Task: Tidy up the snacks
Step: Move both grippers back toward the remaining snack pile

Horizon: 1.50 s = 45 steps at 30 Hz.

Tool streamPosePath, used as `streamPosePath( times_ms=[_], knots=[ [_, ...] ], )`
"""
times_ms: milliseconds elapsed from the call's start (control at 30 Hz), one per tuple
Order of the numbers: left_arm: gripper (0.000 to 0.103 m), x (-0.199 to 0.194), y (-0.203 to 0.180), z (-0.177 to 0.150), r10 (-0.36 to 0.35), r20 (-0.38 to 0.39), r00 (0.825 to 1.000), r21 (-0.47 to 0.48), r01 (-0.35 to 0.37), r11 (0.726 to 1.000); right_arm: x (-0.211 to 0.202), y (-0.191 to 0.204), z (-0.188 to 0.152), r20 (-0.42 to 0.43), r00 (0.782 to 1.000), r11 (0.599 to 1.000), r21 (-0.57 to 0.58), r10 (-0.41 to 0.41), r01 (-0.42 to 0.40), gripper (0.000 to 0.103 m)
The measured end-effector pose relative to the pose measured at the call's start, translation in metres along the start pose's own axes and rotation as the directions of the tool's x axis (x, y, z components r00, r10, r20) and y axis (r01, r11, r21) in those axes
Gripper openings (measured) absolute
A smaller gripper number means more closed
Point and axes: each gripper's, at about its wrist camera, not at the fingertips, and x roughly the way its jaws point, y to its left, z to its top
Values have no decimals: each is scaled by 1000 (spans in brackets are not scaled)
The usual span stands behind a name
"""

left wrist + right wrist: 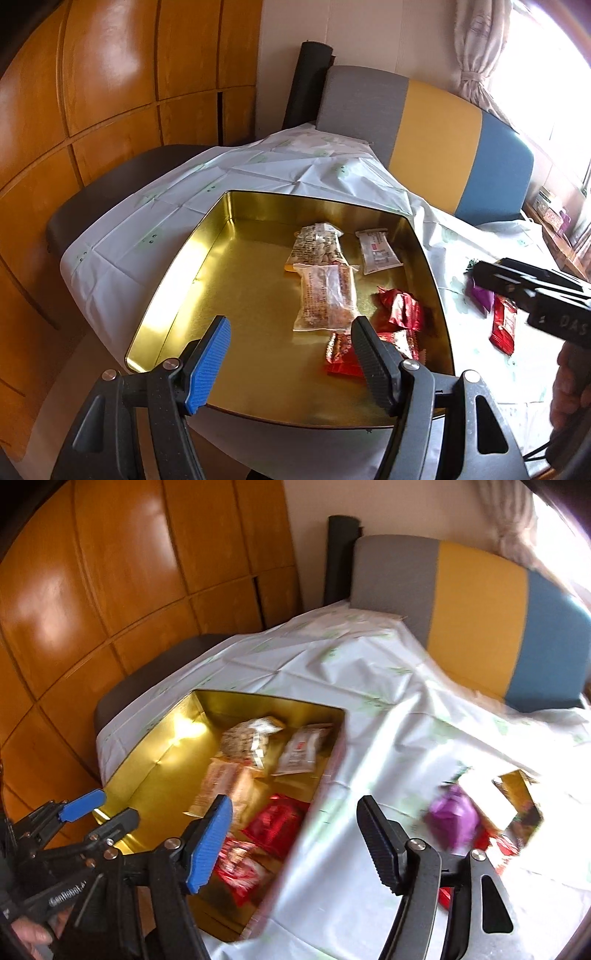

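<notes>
A gold tin box point(177, 266) sits on the white tablecloth. Inside it lie a clear peanut bag point(314, 244), a white packet point(377, 251), a clear cracker pack point(327, 299) and red snack packs point(400, 308). My left gripper point(290, 341) is open and empty above the tin's near edge. My right gripper point(295, 829) is open and empty above the cloth, between the tin point(147, 775) and a purple snack point(452, 818). A red pack point(503, 326) and the purple snack point(480, 295) lie on the cloth right of the tin.
A grey, yellow and blue chair back point(436, 147) stands behind the table. Wooden panels point(110, 92) fill the left. A gold-edged object point(522, 805) lies at the right, blurred. The right gripper's body point(535, 295) hangs over the snacks on the cloth.
</notes>
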Motion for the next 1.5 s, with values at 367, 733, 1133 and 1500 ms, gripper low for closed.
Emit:
streamPosePath(
  times_ms=[367, 733, 1133, 1500],
  knots=[
    [69, -7, -28, 0, -22, -1, 1000, 80, 22, 997, -35, -84, -29, -15, 989, 985, 81, -149, 150, 75],
    [69, -9, -71, 2, -57, -4, 998, 188, 57, 980, -65, -184, -56, -61, 936, 924, 150, -346, 351, 78],
    [69, 1, -133, 1, -93, -41, 995, 318, 101, 943, -71, -284, -91, -234, 870, 754, 434, -434, 493, 78],
    [69, 14, -177, -4, -148, -101, 984, 385, 176, 906, -66, -276, -87, -234, 872, 768, 413, -430, 489, 88]
  ],
)
